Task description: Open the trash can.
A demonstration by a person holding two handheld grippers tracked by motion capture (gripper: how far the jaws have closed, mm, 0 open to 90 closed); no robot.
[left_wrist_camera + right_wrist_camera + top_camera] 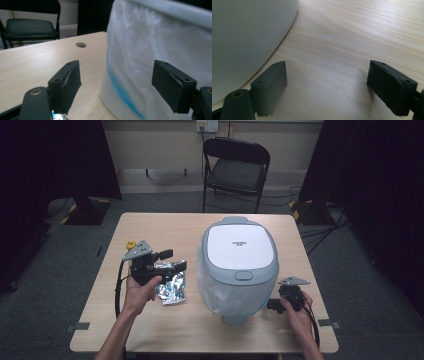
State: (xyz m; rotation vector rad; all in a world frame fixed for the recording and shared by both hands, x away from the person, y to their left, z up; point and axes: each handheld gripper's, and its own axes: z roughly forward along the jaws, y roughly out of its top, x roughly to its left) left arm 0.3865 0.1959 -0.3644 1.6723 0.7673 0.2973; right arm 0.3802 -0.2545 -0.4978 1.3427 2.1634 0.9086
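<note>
The pale wood-grain desk [165, 325] stood on grey carpet between dark curtains, a black folding chair [235, 167] behind it. The lidded bin [239, 265], lined with a clear bag, sat right of centre; a crumpled foil packet [171, 287] lay to its left. The left hand-held gripper [172, 261] hovered over the packet, jaws spread and empty, and the right hand-held gripper [272, 305] rested open beside the bin's base.

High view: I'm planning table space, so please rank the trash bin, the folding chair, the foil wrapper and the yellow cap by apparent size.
1. Trash bin.
2. Folding chair, though it stands farther back, so this is unsure.
3. Foil wrapper.
4. Yellow cap.
</note>
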